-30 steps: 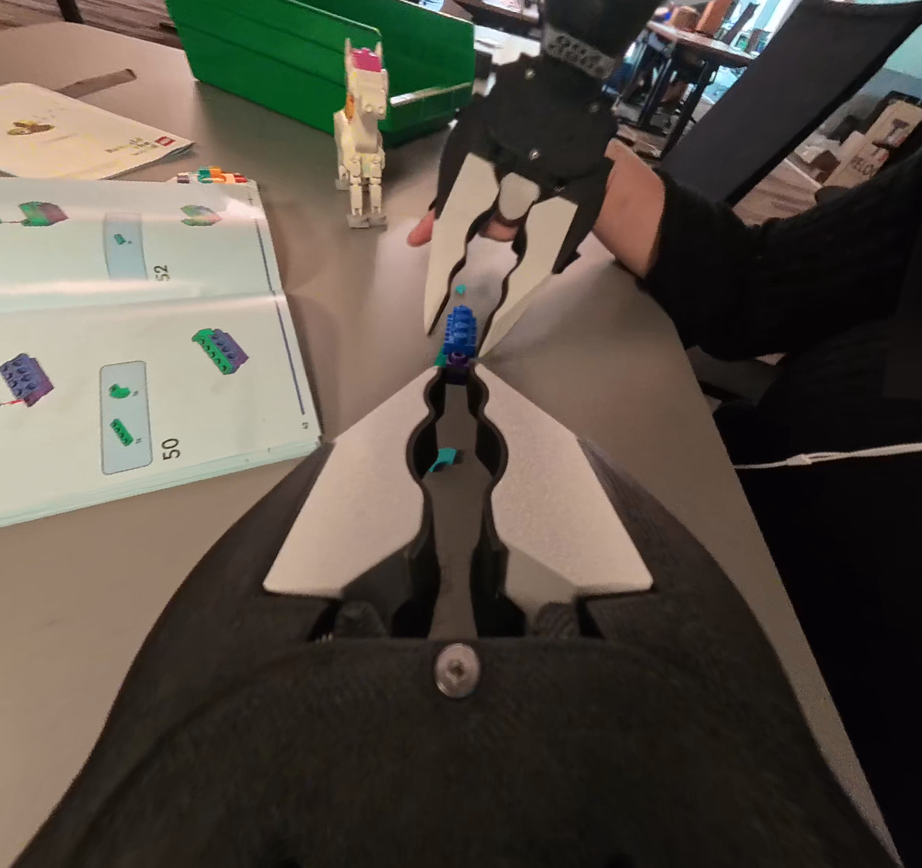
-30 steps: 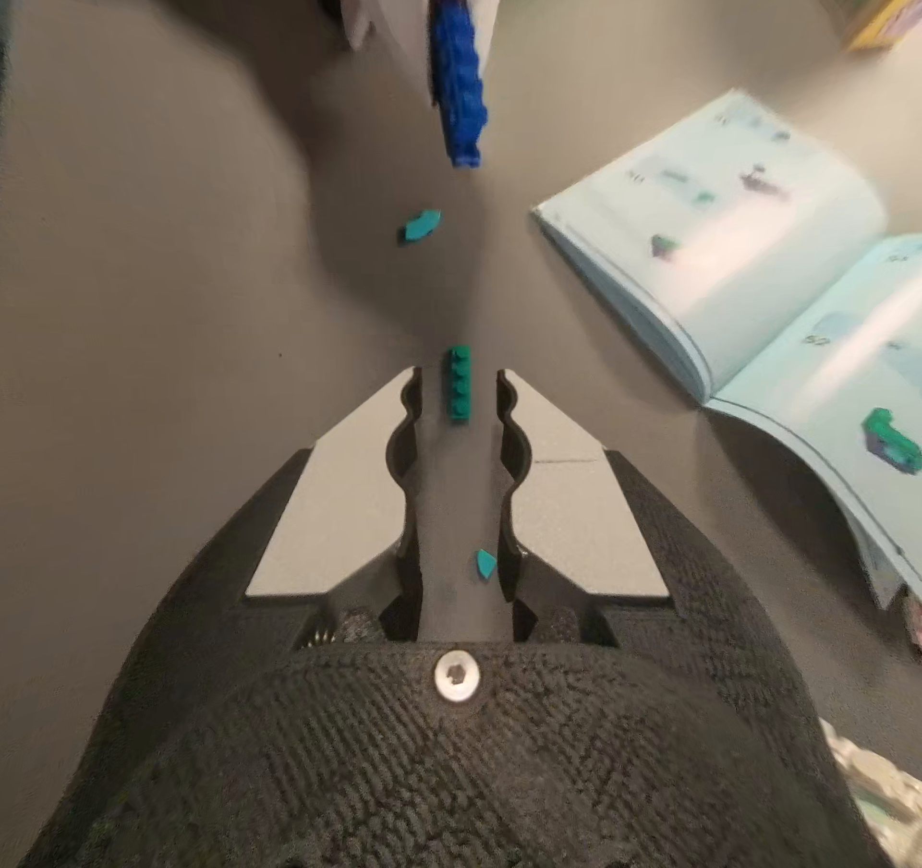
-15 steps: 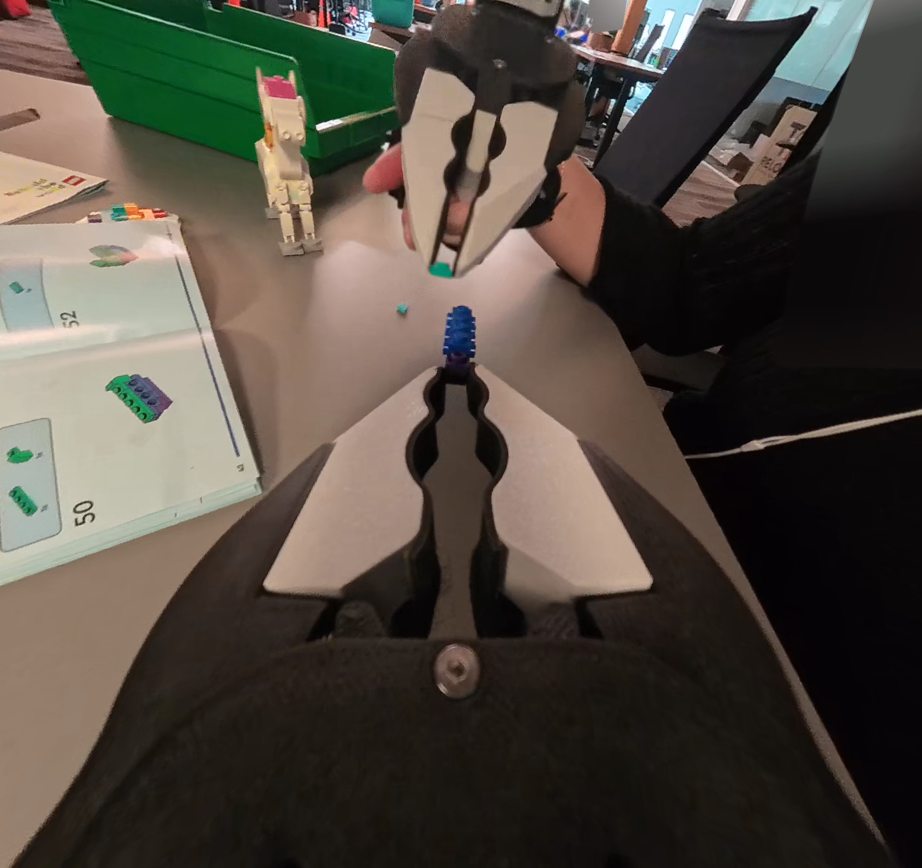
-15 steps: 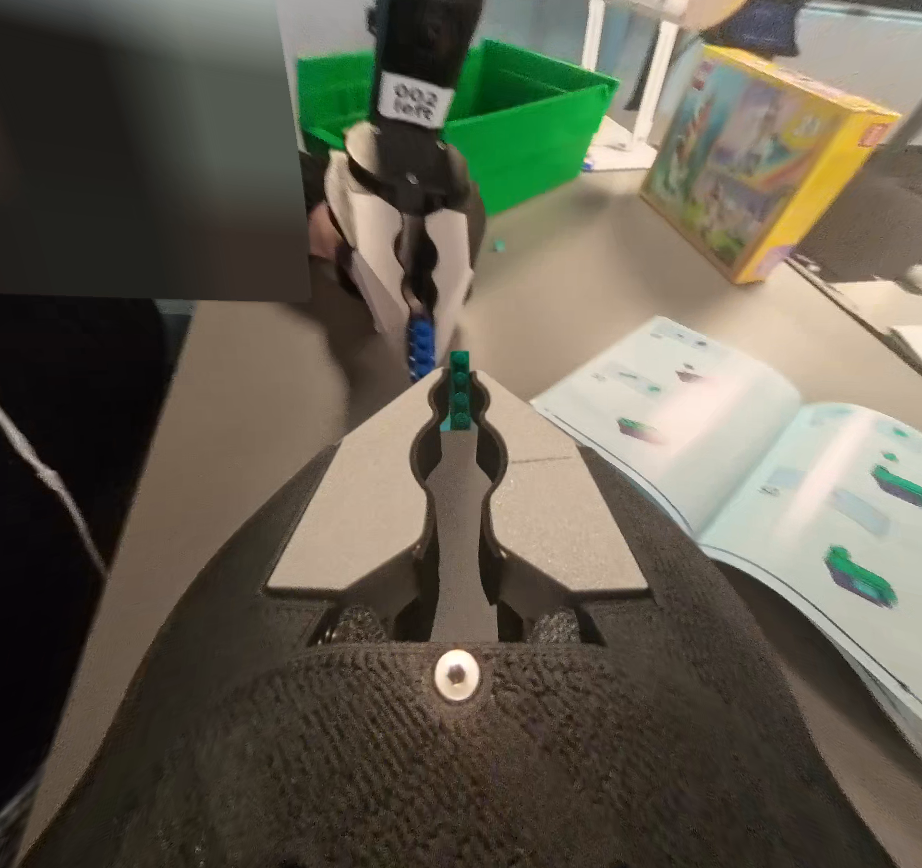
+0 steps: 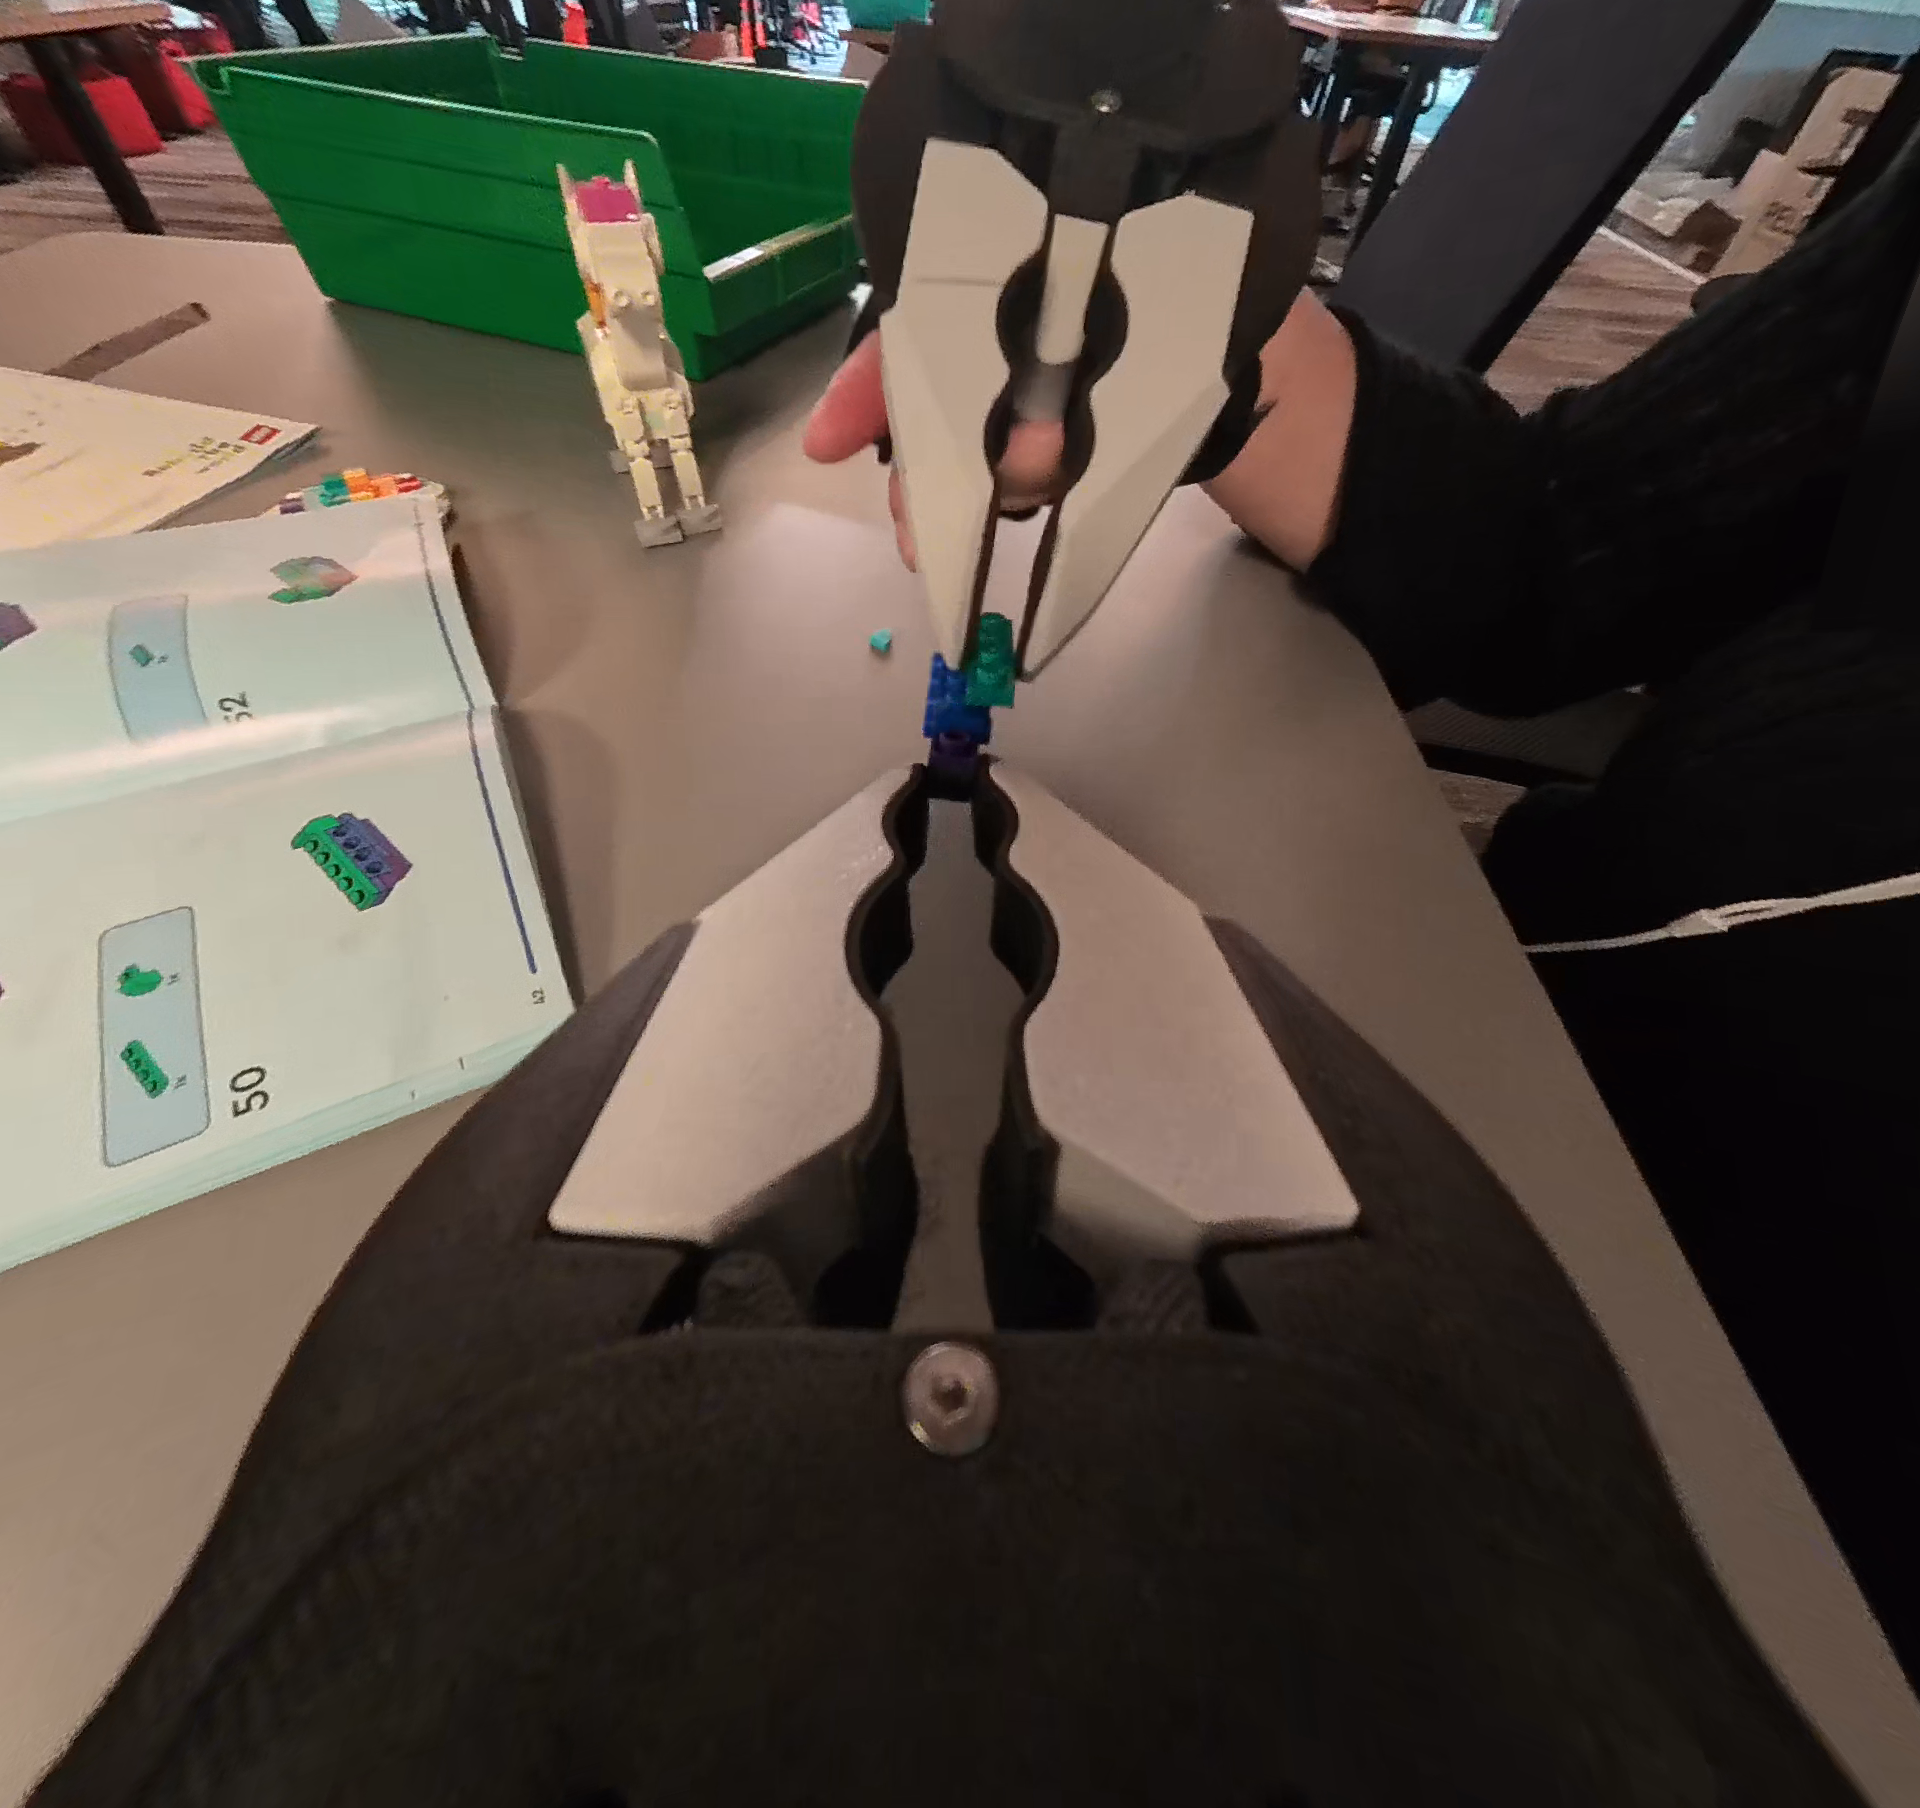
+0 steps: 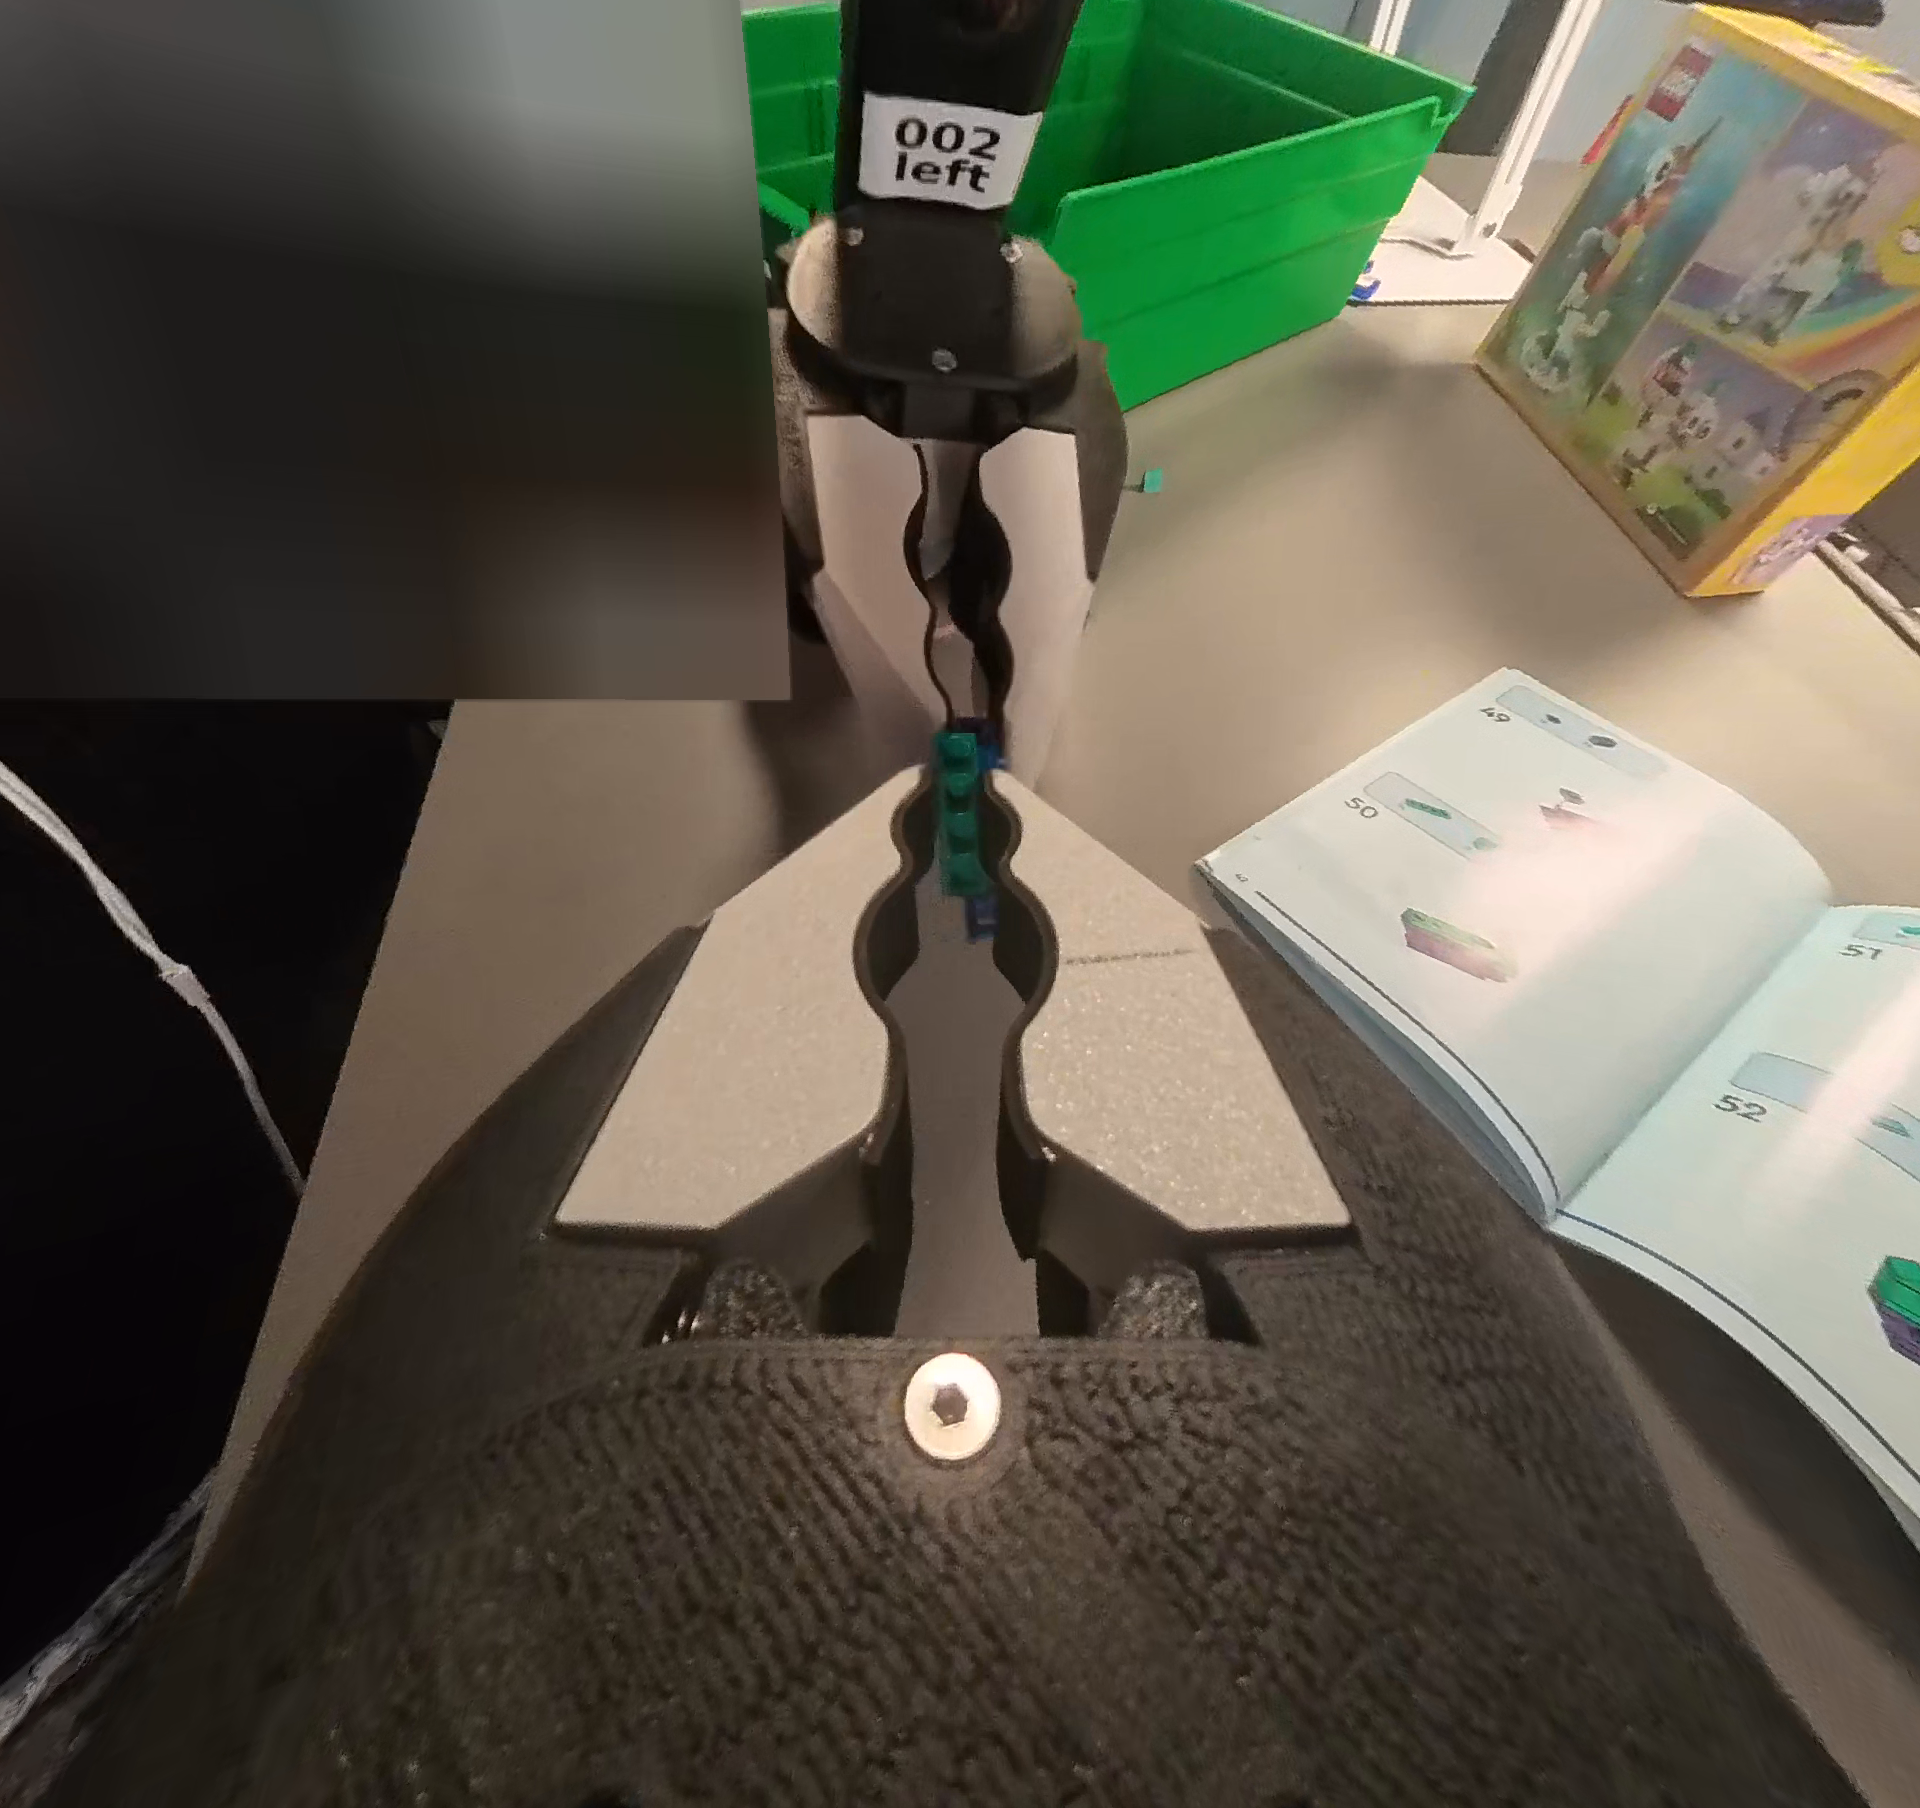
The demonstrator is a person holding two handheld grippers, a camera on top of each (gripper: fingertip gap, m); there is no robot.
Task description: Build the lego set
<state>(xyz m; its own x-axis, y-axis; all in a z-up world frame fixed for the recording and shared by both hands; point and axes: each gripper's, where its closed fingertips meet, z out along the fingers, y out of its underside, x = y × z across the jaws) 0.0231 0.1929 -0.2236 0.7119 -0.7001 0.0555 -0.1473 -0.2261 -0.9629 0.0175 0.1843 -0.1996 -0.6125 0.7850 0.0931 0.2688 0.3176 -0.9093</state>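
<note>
My left gripper [image 5: 951, 771] is shut on a small blue-and-purple brick stack [image 5: 945, 709] and holds it above the table. My right gripper [image 5: 989, 669] points at it from the far side and is shut on a green studded plate [image 5: 987, 662]. The plate touches the right side of the blue stack. In the right wrist view the green plate [image 6: 958, 823] sits lengthwise between my right gripper's [image 6: 961, 776] fingertips. The left gripper [image 6: 982, 724] faces it tip to tip, and a bit of blue brick [image 6: 980, 917] shows behind the plate.
An open instruction booklet [image 5: 260, 823] lies on the left of the grey table [image 5: 727, 615]. A white unicorn figure [image 5: 636, 356] stands before a green bin [image 5: 468, 169]. A small teal piece [image 5: 881, 643] and a colourful small assembly [image 5: 358, 489] lie loose. The set's box [image 6: 1714, 304] stands nearby. Less than 4 cm separates the two grippers' tips.
My right gripper closed on the green plate that lay on the table, lifted it and brought it against the blue stack. My left gripper kept hold of the stack.
</note>
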